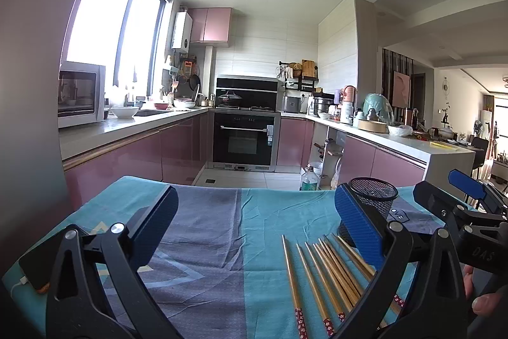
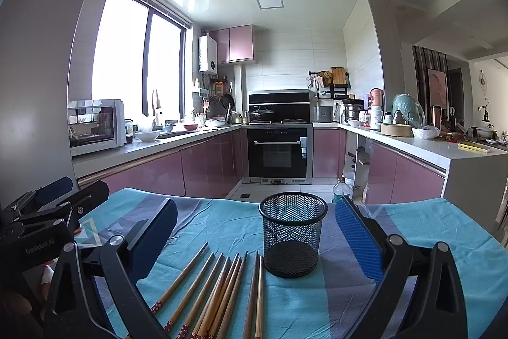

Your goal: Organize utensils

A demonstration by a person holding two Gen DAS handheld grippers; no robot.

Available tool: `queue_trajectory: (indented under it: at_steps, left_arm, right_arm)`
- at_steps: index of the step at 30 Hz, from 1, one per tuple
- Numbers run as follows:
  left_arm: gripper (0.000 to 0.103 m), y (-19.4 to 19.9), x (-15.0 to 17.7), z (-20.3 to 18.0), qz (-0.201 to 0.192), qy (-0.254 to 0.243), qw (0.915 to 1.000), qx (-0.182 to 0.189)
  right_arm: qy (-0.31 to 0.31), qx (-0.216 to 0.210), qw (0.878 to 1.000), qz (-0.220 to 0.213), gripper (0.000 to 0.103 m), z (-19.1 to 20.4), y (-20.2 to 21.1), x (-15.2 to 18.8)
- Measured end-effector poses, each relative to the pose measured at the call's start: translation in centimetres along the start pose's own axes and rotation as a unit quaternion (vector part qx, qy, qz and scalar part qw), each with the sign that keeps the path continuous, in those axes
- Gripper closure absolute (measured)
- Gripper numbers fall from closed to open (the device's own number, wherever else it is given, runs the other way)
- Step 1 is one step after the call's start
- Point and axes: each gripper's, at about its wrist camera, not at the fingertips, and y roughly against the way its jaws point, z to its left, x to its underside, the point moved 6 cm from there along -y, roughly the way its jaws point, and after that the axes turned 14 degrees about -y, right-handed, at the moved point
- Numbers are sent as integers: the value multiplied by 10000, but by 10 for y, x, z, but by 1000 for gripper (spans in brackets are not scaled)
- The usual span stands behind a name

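A: Left gripper (image 1: pixel 254 231): jaws spread wide, nothing between, hovering over the striped cloth (image 1: pixel 203 231). Black phone (image 1: pixel 31 272) at the near left edge of the cloth, cable attached.

B: Noted. Chopsticks (image 2: pixel 219 291)?

A: Flat on the cloth, fanned, plain tips toward the far side, red patterned ends near. Roughly nine or ten; exact count uncertain where several overlap. Just left of the mesh holder (image 2: pixel 292 234).

B: Holder condition?

A: Upright, apparently empty, mouth unobstructed. Centred between the fingers of the right gripper (image 2: pixel 255 240), but farther off; no contact. Right gripper likewise wide open, empty.

B: Step in hand, then: first pick. Judgement only.

A: Agreed. Suggest starting at the rightmost pair, nearest the holder, lying a little apart from the fan. Close across the shaft near mid-length, not along it. Thin and round, so likely to roll or pivot; firm, square pinch advised.

B: Insertion?

A: Tilt upright above the rim, lower one end in, release late. Light mesh may tip if knocked; left gripper free to steady it.
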Motion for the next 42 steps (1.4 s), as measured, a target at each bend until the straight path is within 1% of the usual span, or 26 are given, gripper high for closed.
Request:
queue_trajectory:
  at_steps: [29, 42]
  left_arm:
    - [6, -3, 5, -5, 48, 25, 10000, 18]
    - [6, 0, 5, 0, 117, 77, 9999, 18]
  right_arm:
    - [-44, -33, 10000, 38, 7, -3, -1, -1]
    - [-43, -55, 9999, 87, 7, -4, -3, -1]
